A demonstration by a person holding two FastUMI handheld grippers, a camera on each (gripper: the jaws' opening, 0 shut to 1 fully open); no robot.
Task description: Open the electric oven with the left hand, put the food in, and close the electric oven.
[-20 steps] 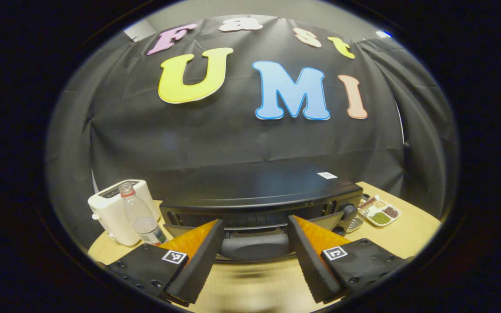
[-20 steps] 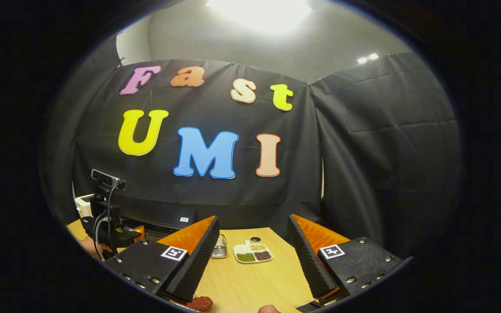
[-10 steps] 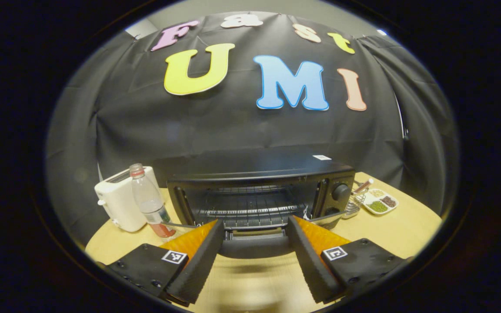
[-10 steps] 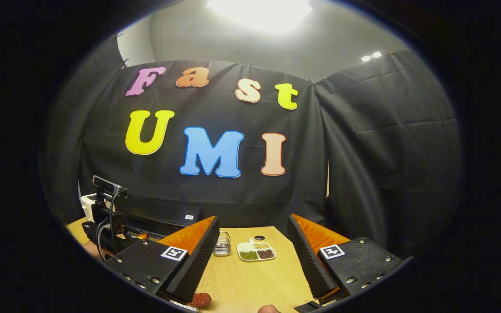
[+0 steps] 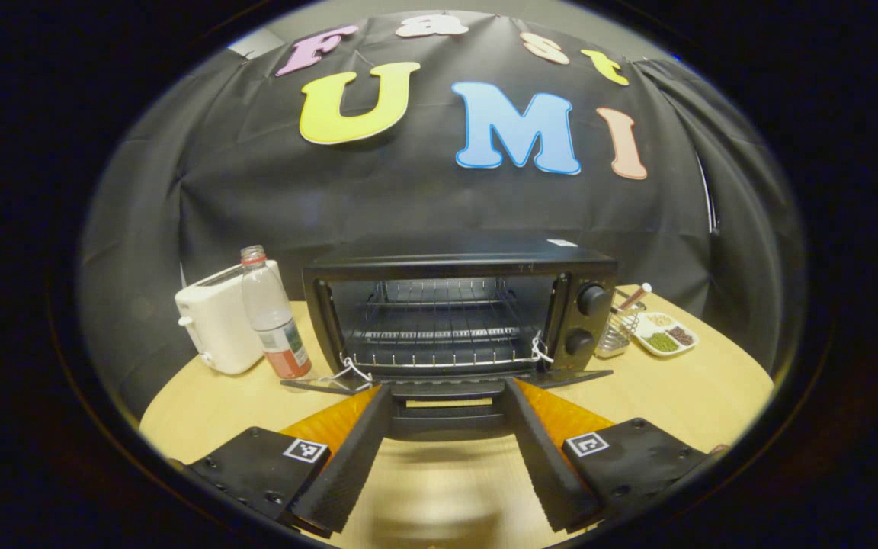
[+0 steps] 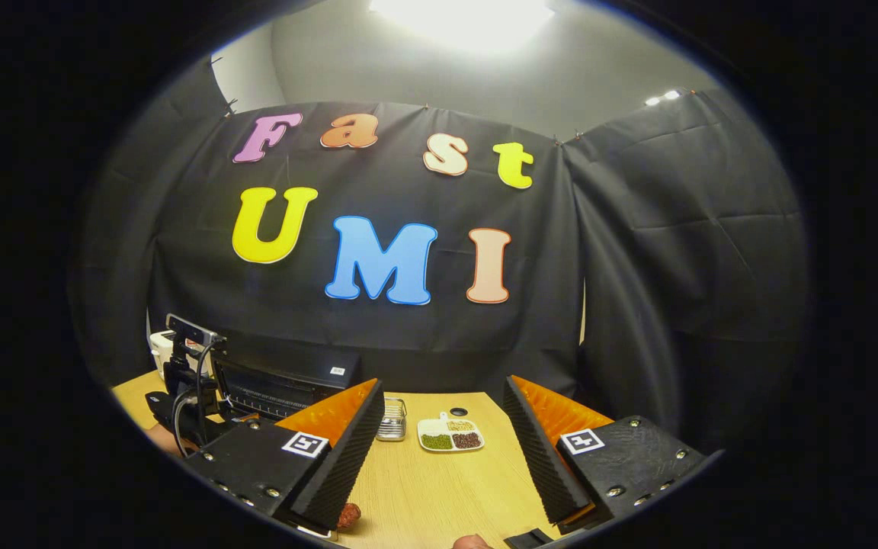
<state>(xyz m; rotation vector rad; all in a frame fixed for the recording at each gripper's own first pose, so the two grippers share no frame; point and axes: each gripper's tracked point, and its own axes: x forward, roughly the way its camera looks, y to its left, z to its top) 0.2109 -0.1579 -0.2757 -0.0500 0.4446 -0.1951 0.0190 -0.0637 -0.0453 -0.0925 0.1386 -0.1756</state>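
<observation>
Open electric oven (image 5: 458, 316) just ahead of left hand-held gripper (image 5: 447, 450)

Right gripper view: reddish food item (image 6: 347, 515) mostly hidden under the right gripper's (image 6: 443, 450) left finger, type unclear. Sliver of something (image 6: 472, 542) cut off at the bottom edge between the fingers. Oven (image 6: 286, 379) partly behind the left gripper (image 6: 195, 381).

Left gripper view: oven door (image 5: 447, 390) handle sits between the fingers (image 5: 351, 457), contact unclear. Dish (image 5: 664, 333) contents too small to tell.

Oven (image 5: 458, 305) mid-table w/ toaster (image 5: 214, 328) & bottle (image 5: 273, 316) left, dish (image 5: 664, 334) right.
</observation>
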